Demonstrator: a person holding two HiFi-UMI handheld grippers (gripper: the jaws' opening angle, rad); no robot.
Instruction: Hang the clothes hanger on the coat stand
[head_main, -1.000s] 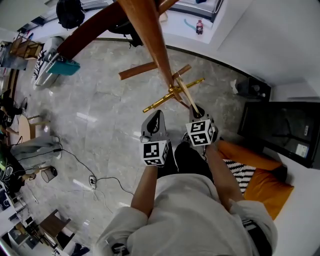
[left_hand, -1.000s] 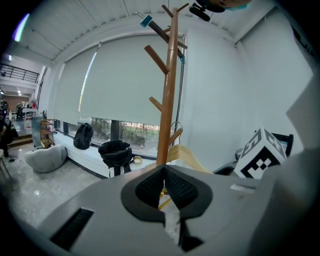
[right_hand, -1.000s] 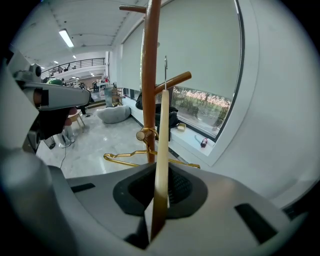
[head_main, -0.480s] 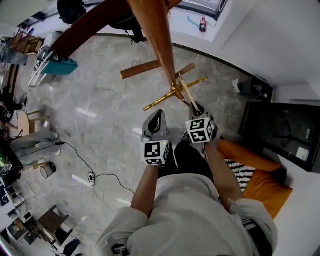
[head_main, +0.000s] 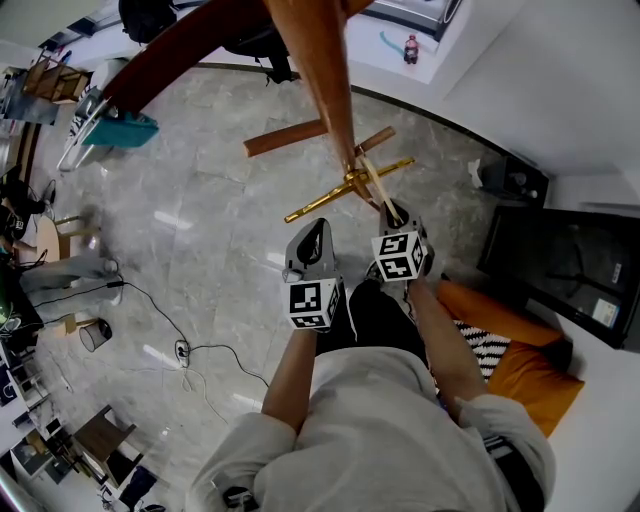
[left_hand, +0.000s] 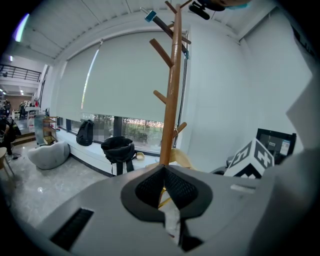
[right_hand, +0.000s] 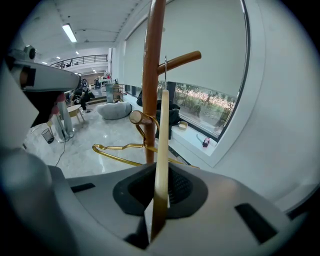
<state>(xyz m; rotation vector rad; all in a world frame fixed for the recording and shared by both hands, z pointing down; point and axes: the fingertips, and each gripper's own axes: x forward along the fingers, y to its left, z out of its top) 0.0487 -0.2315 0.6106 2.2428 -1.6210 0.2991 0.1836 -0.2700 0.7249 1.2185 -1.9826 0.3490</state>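
The wooden coat stand (head_main: 325, 90) rises in front of me, its pole (right_hand: 152, 75) close in the right gripper view. My right gripper (head_main: 392, 215) is shut on a pale wooden clothes hanger (right_hand: 161, 145), seen edge-on from the jaws upward. Its wire hook (right_hand: 165, 67) reaches an upper peg (right_hand: 180, 58); whether it rests there I cannot tell. A gold metal hanger (head_main: 340, 190) hangs from a lower peg (right_hand: 137, 117). My left gripper (head_main: 315, 232) is to the left of the right one, shut with nothing in it, pointing at the pole (left_hand: 172, 100).
The stand's crossed feet (head_main: 285, 138) lie on the marble floor. A black bag (left_hand: 117, 150) and grey beanbag (left_hand: 47, 155) are by the window. An orange cushion (head_main: 520, 370) and a dark screen (head_main: 560, 265) are at right. Cables (head_main: 185, 350) trail at left.
My right gripper has sunk slightly with the wooden hanger in it. The left gripper has stayed where it was.
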